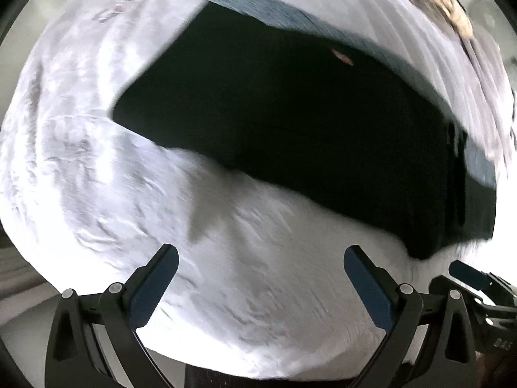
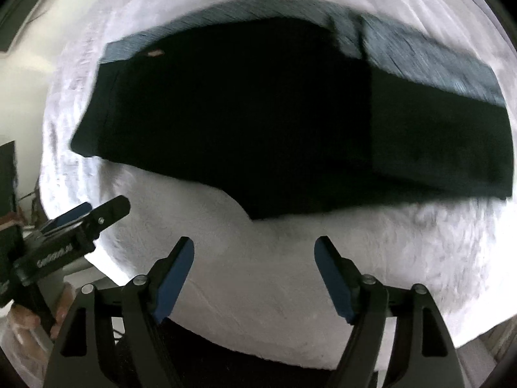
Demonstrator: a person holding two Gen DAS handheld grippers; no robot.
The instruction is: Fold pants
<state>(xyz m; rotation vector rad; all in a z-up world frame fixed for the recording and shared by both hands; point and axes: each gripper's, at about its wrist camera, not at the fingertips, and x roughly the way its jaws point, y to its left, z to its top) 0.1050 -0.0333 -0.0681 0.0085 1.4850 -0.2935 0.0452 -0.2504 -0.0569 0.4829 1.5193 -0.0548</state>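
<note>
While dark pants (image 1: pixel 290 129) lie folded on white fleece (image 1: pixel 258 274) — both grippers' jaws spread, empty.

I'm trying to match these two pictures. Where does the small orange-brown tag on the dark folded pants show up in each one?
Left wrist view: the small orange-brown tag sits upper right of centre, near the dark folded pants' far edge.
Right wrist view: the tag sits upper left, again by the pants' far edge.
Shared landmark: the grey-blue cloth strip running along the pants' far edge on the white fluffy cover.
</note>
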